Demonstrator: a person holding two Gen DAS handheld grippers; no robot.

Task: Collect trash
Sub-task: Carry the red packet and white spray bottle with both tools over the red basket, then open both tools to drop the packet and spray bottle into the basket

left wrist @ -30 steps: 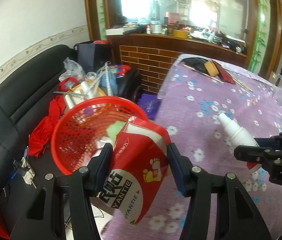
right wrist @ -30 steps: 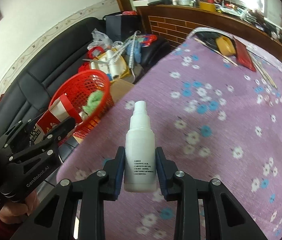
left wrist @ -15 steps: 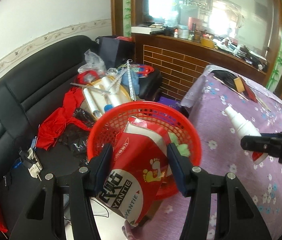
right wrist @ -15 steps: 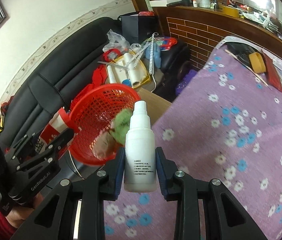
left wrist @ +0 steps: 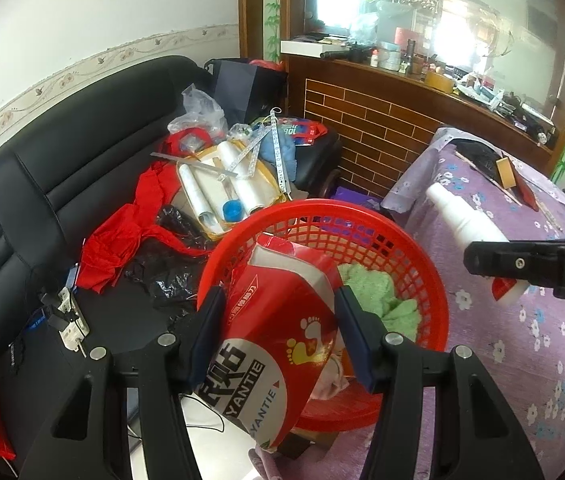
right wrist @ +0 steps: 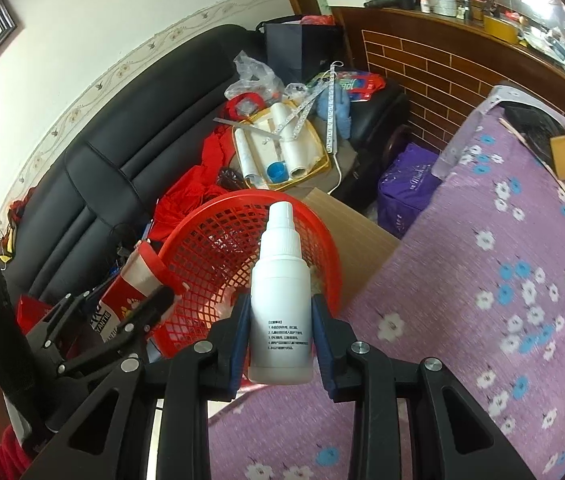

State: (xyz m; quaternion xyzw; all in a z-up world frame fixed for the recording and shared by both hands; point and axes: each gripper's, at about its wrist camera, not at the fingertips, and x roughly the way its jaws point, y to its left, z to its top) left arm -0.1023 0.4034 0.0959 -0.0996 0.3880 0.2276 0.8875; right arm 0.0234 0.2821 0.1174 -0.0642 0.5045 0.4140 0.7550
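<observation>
My left gripper (left wrist: 278, 320) is shut on a red and white paper package (left wrist: 278, 320) printed "YANTIE", held over the near rim of a red mesh basket (left wrist: 422, 256). A green cloth (left wrist: 378, 292) lies inside the basket. My right gripper (right wrist: 280, 320) is shut on a white spray bottle (right wrist: 280, 300), upright, at the basket's (right wrist: 210, 248) right edge beside the table. The bottle also shows in the left wrist view (left wrist: 470, 224), and the package in the right wrist view (right wrist: 126, 292).
A purple flowered tablecloth (right wrist: 502, 300) covers the table on the right. A black sofa (left wrist: 62, 184) on the left holds red cloth (left wrist: 122, 236), a tray of paper rolls (left wrist: 226, 188) and plastic bags. A cardboard box (right wrist: 350, 224) sits under the basket. A brick counter (left wrist: 382, 128) stands behind.
Both grippers have moved left off the table toward the basket. The package now hangs over the basket's near rim and the bottle stands at its right edge. Both grips are unchanged.
</observation>
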